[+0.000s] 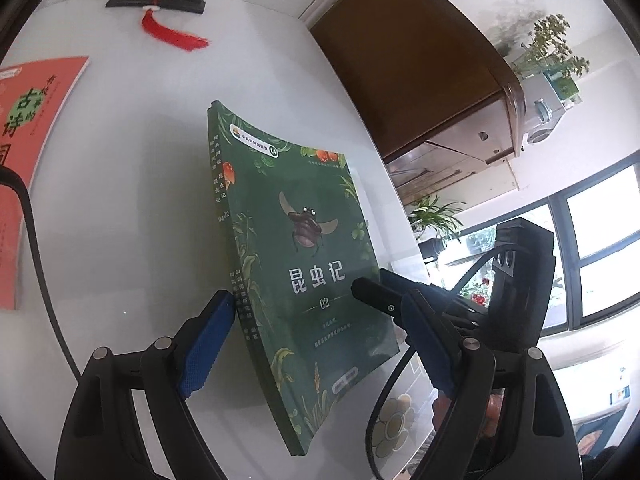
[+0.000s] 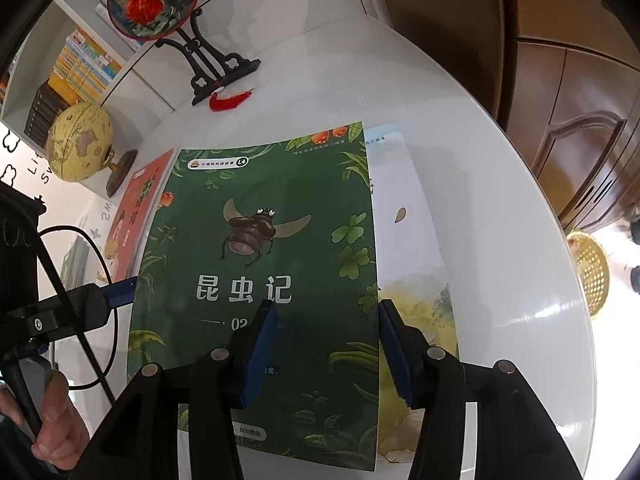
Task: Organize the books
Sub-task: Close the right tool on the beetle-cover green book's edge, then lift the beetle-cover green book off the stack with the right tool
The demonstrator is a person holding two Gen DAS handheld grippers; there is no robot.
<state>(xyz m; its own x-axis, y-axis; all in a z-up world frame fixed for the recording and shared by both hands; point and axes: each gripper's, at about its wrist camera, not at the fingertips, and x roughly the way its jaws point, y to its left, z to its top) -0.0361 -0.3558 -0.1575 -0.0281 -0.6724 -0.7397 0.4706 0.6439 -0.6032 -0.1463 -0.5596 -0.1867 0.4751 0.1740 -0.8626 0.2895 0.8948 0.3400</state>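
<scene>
A green book [image 1: 304, 240] with a beetle on its cover lies between the wide-spread fingers of my left gripper [image 1: 320, 300]. The left blue pad [image 1: 208, 344] sits right at the spine; the right pad stands just clear of the far edge. In the right wrist view the green book [image 2: 260, 248] rests partly on a pale illustrated book [image 2: 412, 240] and overlaps a red book [image 2: 136, 208]. My right gripper [image 2: 326, 307] is open and straddles the green book's right edge, with one finger over the cover and one beyond it. The left gripper's finger [image 2: 120, 292] meets the book's left edge.
On the white round table [image 2: 500, 200] a black fan stand [image 2: 208, 68] with a red tassel and a yellow globe [image 2: 80, 142] stand at the back. Behind them is a bookshelf [image 2: 80, 68]; a wooden cabinet [image 2: 560, 120] stands right. A hand [image 2: 56, 428] holds the left gripper.
</scene>
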